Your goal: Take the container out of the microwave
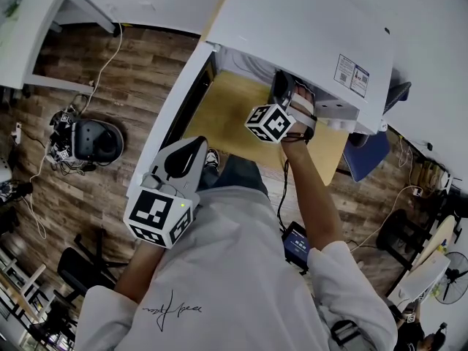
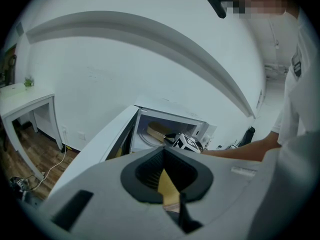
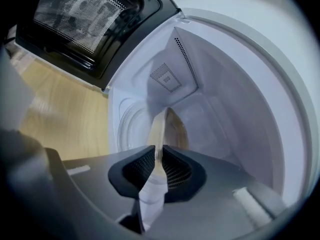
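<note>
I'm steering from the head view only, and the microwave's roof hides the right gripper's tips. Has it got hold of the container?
Observer: Yes. In the right gripper view, the right gripper is shut on the container's thin rim.
Operator: Is it out yet?
Observer: No, it is inside the microwave, at the turntable.
Operator: Is the left gripper carrying anything?
Observer: No. Its own view shows the left gripper with nothing between its jaws.
</note>
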Tool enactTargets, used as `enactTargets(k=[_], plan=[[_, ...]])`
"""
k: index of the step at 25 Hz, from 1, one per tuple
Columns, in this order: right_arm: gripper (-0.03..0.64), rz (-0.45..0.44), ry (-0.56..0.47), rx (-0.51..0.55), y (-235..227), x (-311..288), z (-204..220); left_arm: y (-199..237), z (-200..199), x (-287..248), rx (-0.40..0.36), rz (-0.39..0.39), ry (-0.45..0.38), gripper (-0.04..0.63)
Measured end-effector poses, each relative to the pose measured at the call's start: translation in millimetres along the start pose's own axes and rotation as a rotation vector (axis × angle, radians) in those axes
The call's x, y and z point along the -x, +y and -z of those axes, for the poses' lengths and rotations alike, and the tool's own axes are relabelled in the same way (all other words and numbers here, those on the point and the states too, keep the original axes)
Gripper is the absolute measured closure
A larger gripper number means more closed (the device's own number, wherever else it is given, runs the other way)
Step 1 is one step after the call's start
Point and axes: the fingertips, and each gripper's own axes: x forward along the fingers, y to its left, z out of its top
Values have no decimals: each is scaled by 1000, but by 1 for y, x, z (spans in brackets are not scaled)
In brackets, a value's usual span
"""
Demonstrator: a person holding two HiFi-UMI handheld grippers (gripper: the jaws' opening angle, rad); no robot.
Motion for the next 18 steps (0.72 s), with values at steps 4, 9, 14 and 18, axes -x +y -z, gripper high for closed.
enactTargets(k=[4, 9, 14, 18], plan=[[557, 1, 6, -9, -1, 3, 1, 1, 0, 2, -3, 6, -4, 604], [557, 1, 9, -14, 0, 7, 1, 1, 1, 4, -5, 10, -5, 604], [557, 1, 11, -27, 0, 10, -1, 2, 2, 7, -12, 13, -6, 604], [557, -1, 13, -35, 1, 15, -1, 3, 2, 11, -11, 11, -13, 604]])
